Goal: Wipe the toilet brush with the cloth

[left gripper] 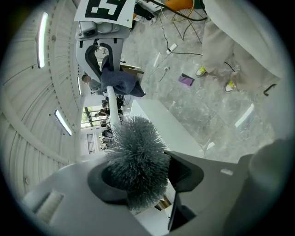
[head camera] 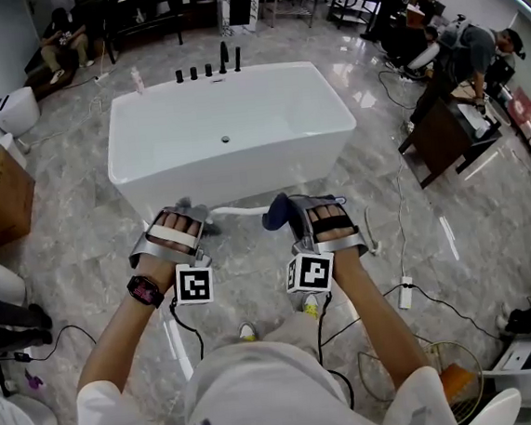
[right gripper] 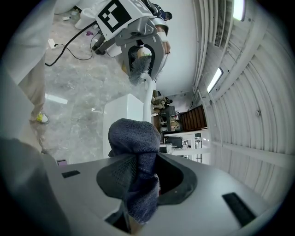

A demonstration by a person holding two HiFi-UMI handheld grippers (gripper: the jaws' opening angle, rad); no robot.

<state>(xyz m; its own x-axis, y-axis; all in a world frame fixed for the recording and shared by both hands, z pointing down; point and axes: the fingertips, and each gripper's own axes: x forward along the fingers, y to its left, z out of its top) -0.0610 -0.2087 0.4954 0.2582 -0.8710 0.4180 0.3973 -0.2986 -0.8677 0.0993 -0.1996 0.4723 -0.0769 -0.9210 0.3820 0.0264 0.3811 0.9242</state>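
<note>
So the person has the toilet brush [head camera: 239, 210] strung sideways between the two grippers, up off the floor [head camera: 79, 215] and in front of a white bathtub [head camera: 228, 117].

The left gripper [head camera: 193, 219] is clamped on the brush's grey bristle head [left gripper: 138, 159]. In the left gripper view the bristles bulge out between the jaws and fill the whole gap. From there the white handle [left gripper: 112, 103] runs straight away from that gripper toward the other one.

The right gripper [head camera: 290, 211] is pinching the dark blue cloth [right gripper: 136, 147]. The cloth is bunched up between its jaws, with a rounded wad sticking out past the tips and a tail hanging down inside. That wad sits right on the handle, at the end away from the bristles. In the right gripper view the handle comes out from behind the cloth and runs up to the bristle head in the left gripper's jaws. I can't tell whether the cloth goes all the way around the handle or just presses on one side.

Both grippers face each other, tips pointing inward, with the bare stretch of handle between them.
</note>
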